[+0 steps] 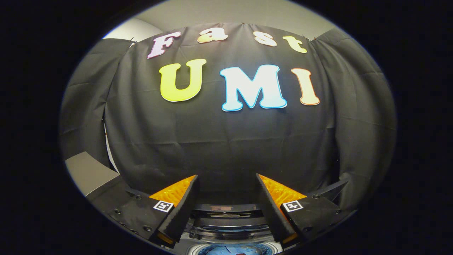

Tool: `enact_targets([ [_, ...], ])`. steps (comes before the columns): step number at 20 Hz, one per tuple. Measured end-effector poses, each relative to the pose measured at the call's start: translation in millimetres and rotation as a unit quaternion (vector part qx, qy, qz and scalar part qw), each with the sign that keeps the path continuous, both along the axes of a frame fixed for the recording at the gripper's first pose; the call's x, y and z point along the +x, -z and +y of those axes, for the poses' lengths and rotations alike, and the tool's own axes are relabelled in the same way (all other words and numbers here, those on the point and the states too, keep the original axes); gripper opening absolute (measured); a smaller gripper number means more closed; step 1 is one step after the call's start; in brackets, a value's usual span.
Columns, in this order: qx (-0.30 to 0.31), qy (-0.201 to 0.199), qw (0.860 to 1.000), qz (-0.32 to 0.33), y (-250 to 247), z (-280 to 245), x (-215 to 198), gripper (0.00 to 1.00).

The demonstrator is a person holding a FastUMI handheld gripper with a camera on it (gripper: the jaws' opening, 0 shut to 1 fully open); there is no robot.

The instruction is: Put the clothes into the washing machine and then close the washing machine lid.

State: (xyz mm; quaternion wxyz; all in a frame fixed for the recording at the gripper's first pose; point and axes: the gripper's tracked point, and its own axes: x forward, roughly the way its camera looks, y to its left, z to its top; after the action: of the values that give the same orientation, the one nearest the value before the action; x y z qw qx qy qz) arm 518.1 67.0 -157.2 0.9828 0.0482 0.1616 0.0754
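Observation:
My gripper point(226, 179) is held high, facing the black cloth wall, with its fingers wide apart and nothing between them. Below the fingers lies the washing machine point(226, 221), its dark back panel and raised lid seen edge-on. At the very bottom the open drum mouth shows blue cloth, the clothes point(233, 249), lying inside. The fingers are well above the machine and touch nothing.
A grey surface point(90, 173) juts in to the left of the fingers, beside the cloth wall. The black cloth wall point(226, 141) hangs close ahead and wraps round both sides.

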Motion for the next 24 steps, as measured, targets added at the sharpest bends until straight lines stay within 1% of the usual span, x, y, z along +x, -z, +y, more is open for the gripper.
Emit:
enact_targets([
  [13,-0.008,0.006,1.0,0.007,-0.9,-7.2,-67.3,0.96],
  [24,-0.013,0.009,0.999,0.028,8.9,-10.9,-106.6,0.96],
])
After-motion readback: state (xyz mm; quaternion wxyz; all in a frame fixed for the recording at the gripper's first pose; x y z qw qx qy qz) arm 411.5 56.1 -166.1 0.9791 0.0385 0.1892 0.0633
